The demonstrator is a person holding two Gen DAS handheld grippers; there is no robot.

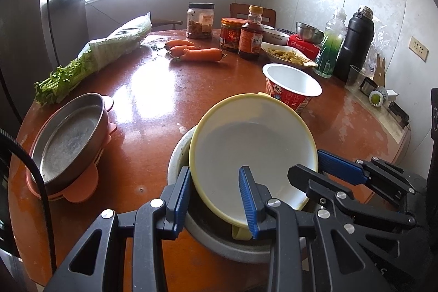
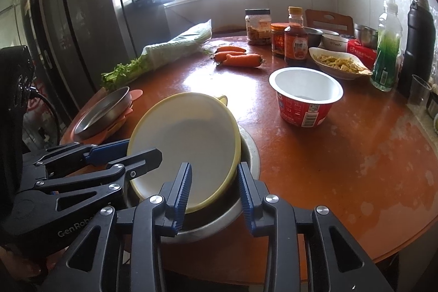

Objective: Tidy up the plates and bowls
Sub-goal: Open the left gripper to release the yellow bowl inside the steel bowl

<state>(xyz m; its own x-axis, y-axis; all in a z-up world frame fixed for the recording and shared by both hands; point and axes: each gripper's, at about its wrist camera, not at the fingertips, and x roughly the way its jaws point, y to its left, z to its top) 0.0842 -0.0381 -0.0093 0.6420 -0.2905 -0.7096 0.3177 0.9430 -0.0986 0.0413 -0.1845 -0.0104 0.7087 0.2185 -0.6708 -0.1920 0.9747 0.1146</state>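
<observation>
Both of my grippers bracket the yellow-rimmed bowl (image 1: 254, 147), which leans tilted inside the metal basin (image 2: 247, 152) at lower centre: the left gripper (image 1: 217, 199) is narrow across its near rim, while the right gripper's (image 2: 215, 196) pads look barely off the opposite rim. If that side lets go unevenly, I judge the bowl could slide, clatter into the basin or tip onto the tabletop (image 2: 342, 155) toward the red cup (image 2: 305, 96).

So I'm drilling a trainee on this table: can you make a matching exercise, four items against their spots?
Things:
1. yellow-rimmed plate
2. steel pan
3. carrots
4. red noodle cup

Places:
A. on the pink mat at the table's left edge
B. tilted in the metal basin
C. upright, empty, just beyond the plate
D. lying beside the bagged greens

Pairs: 1-B, 2-A, 3-D, 4-C
</observation>
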